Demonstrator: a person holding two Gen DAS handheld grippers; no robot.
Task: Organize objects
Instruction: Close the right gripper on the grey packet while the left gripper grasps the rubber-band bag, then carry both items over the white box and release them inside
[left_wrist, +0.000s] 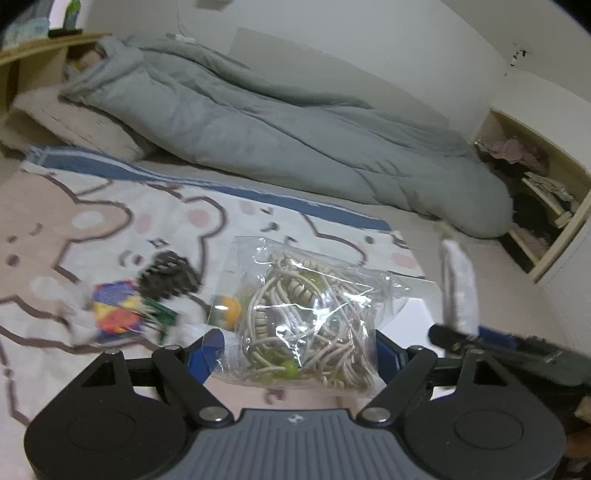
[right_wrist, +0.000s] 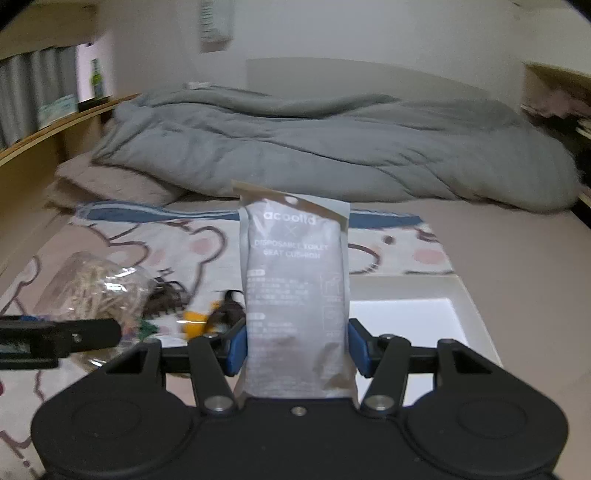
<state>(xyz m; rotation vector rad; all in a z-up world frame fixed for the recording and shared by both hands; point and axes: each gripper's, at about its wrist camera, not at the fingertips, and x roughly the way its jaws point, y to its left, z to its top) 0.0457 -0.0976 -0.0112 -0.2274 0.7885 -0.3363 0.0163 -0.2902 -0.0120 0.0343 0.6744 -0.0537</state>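
— Claw on the left (left_wrist: 295, 349): what's in it?
— A clear bag of beige hair ties (left_wrist: 306, 317), gripped wide, at lower centre of its view.
— And the right claw (right_wrist: 295, 347)?
— Clamped narrower on a grey toilet-seat-cushion packet (right_wrist: 295, 295), upright at frame centre — white box (right_wrist: 476, 317) at lower right, on the bed (right_wrist: 517, 258).

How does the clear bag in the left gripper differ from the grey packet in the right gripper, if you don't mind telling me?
The clear bag is see-through and shows a tangle of beige elastic bands; the grey packet is opaque and printed with white text. The clear bag is lumpy and crumpled; the grey packet is flat and tall, and stands upright. The left gripper holds the bag with jaws wide apart; the right gripper holds the packet with jaws closer together. Each is clamped between blue pads above the bed.
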